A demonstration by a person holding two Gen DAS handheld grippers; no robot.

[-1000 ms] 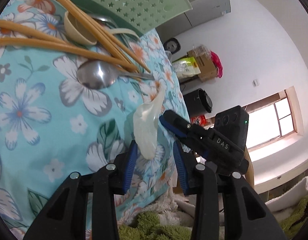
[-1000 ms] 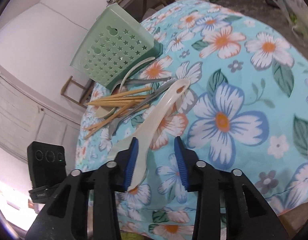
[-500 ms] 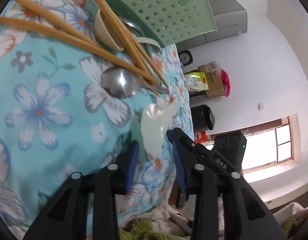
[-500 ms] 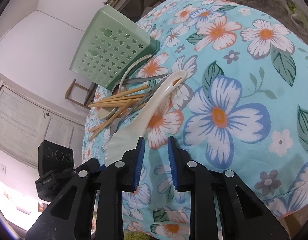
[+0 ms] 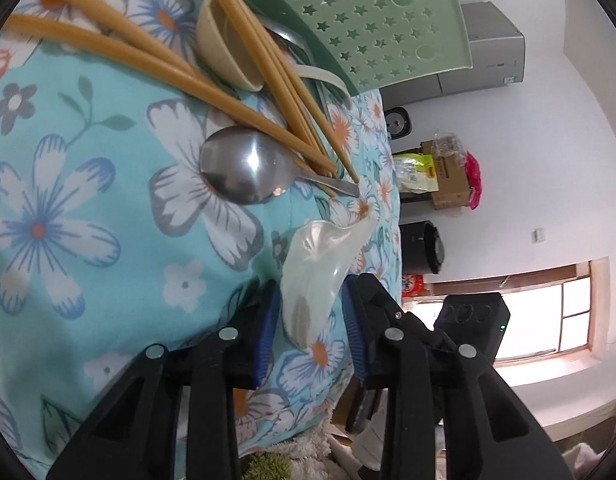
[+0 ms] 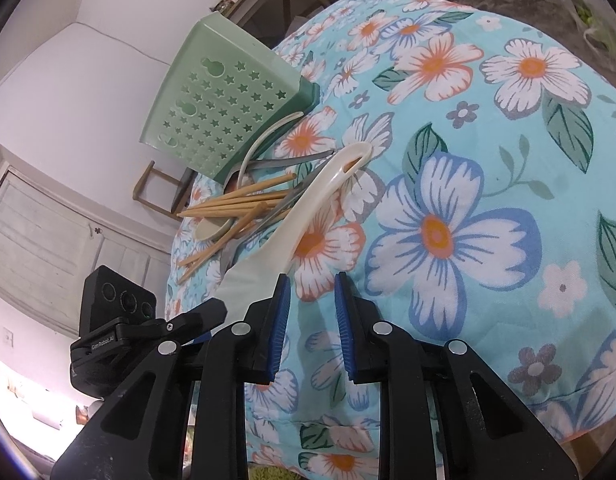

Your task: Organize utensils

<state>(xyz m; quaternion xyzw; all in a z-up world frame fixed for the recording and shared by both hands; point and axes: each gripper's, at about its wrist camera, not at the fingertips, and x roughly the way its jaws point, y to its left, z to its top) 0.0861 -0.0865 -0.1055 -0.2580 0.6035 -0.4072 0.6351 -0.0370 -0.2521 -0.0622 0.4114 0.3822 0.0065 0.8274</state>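
Closing lately, left gripper (image 5: 308, 320) jaws flank the white rice paddle (image 5: 314, 276), contact unclear. Right gripper (image 6: 311, 316) jaws narrowly apart, empty, beside the paddle.

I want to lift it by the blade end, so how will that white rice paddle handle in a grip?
The paddle looks like glossy moulded plastic, so probably stiff, light and somewhat slippery. Its blade is thin and curved between the left gripper, so it may pivot or slide out. The long handle could droop.
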